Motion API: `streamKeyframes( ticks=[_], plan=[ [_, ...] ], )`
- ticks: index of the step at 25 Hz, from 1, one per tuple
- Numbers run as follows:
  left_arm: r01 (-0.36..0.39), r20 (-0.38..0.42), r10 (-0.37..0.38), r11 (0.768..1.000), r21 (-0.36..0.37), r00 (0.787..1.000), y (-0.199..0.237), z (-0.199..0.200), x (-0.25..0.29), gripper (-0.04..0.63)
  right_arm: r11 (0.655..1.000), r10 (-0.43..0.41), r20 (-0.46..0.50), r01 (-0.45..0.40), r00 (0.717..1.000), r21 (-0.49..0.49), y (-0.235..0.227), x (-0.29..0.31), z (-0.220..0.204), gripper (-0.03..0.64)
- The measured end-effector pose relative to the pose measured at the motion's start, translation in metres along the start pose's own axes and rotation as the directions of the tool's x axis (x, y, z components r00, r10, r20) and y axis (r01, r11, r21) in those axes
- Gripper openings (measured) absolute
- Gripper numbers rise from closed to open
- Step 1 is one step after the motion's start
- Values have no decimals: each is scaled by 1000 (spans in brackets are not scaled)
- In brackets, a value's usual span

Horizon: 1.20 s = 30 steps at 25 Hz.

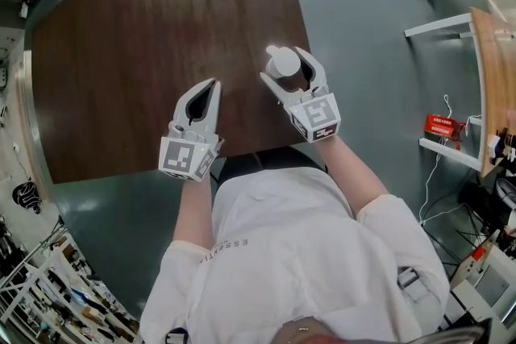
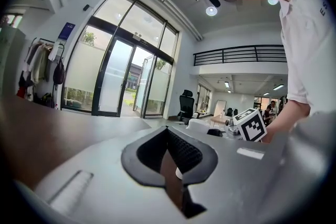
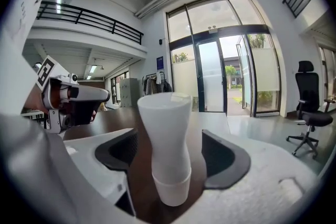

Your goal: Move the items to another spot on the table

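The white bottle (image 3: 167, 150) stands upright on the brown table (image 1: 121, 76), on its own base, near the table's right side and close to the edge nearest you. Nothing else props it up, so it appears to be set down rather than carried.

Your right gripper (image 1: 284, 65) brackets it. The jaws are spread wide, one dark pad on each side of the bottle's waist, with a clear gap between each pad and the white wall. Nothing is gripped. The bottle sits deep in the throat of the jaws and roughly centred, which suits either a fresh squeeze at the narrow waist or a straight pull back without knocking it. Because it is tall and slim, a sideways brush from a pad could tip it.

Your left gripper (image 1: 211, 86) hangs over bare table to the left, well apart from the bottle. Its jaws are pressed together with nothing between them, and it is probably parked there to keep clear of the right hand's work.
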<state>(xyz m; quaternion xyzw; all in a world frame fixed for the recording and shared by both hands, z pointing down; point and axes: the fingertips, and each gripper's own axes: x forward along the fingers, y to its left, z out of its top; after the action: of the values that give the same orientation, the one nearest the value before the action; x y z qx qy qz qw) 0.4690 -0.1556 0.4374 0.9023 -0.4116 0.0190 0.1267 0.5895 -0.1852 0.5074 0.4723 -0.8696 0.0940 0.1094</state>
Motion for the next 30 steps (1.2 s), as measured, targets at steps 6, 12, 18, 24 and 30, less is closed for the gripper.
streamKeyframes(
  ticks=[6,12,18,24,30],
  plan=[
    [23,38,-24,999,26,999,-12,15,-2,8,998,-51,103,46,993,52,-8,-37,27,354],
    [25,71,-29,998,58,997,-21,24,-14,8,985,-172,125,168,977,39,-23,-77,42,-12],
    [-15,93,10,998,53,996,-30,24,-32,8,989,-142,90,138,986,53,-19,-94,41,-12],
    [-21,97,17,999,46,995,-21,23,-65,8,993,-121,64,119,991,27,15,-98,41,-12],
    [-15,112,10,999,43,994,14,19,-143,8,992,-126,56,127,990,-9,98,-85,41,-12]
  ],
)
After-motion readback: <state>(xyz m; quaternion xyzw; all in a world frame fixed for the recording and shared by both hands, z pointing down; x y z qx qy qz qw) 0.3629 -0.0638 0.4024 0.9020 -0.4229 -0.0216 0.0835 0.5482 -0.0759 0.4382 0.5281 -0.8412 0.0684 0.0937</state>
